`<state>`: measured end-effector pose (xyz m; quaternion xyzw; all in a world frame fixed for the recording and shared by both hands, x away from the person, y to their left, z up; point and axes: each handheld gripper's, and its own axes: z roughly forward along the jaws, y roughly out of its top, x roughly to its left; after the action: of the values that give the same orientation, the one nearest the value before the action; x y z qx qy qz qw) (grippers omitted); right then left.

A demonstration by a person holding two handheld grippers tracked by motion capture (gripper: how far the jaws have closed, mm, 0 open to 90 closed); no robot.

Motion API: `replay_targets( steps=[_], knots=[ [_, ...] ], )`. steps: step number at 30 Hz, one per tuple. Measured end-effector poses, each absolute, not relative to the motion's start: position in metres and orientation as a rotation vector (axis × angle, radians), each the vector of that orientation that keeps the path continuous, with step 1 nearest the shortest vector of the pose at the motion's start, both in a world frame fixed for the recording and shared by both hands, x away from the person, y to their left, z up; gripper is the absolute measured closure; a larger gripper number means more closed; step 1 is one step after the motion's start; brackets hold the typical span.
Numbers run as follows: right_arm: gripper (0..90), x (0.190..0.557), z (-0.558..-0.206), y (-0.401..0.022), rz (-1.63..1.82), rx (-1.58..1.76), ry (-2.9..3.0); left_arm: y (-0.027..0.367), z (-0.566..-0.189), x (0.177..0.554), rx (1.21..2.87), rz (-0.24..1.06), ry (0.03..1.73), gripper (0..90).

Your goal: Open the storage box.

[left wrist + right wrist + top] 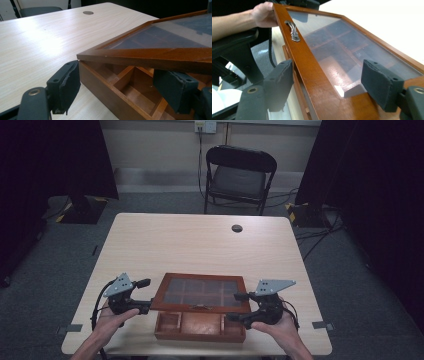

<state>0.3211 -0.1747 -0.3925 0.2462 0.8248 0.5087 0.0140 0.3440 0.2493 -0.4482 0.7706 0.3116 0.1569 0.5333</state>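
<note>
The box [200,326] is brown varnished wood, low and rectangular, split inside by thin wooden walls into compartments. Its lid [201,292] is a wooden frame around a pane of clear, slightly reflective glass, through which the dividers show. The lid stands partly raised, tilted up at the front, so the front row of compartments lies uncovered. A small ornate metal handle [292,30], silver-grey and curved, sits on the lid's front rail. The table [200,240] is pale laminate with a fine wood grain, with a round dark grommet [237,228] near its far edge. The box sits at the table's near edge, between the two hands.

The left gripper [141,296] is at the box's left end. In the left gripper view its black jaws, faced with rough dark pads, stand apart: one pad just outside the box's corner wall, the other inside over a compartment, under the raised lid. Neither pad visibly presses on the wood.

The right gripper [237,307] is at the box's right end. In the right gripper view its jaws stand wide apart with the lid's front rail and a corner of glass between them; the pads do not clamp it.
</note>
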Motion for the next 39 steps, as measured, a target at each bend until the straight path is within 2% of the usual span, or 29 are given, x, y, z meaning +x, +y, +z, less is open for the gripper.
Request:
replay_targets(
  steps=[12, 15, 39],
  knots=[
    [22.8, 0.318, -0.394, -0.183, 1.576, 0.736, 2.528, 0.249, -0.447, 0.343, 1.859, 0.398, 0.727, 22.1],
    [17.8, 0.318, -0.394, -0.186, 1.557, 0.764, 2.508, 0.250, -0.446, 0.343, 1.847, 0.398, 0.727, 22.1],
    [15.2, 0.318, -0.393, -0.197, 1.559, 0.750, 2.447, 0.249, -0.439, 0.347, 1.832, 0.384, 0.728, 24.9]
  ],
)
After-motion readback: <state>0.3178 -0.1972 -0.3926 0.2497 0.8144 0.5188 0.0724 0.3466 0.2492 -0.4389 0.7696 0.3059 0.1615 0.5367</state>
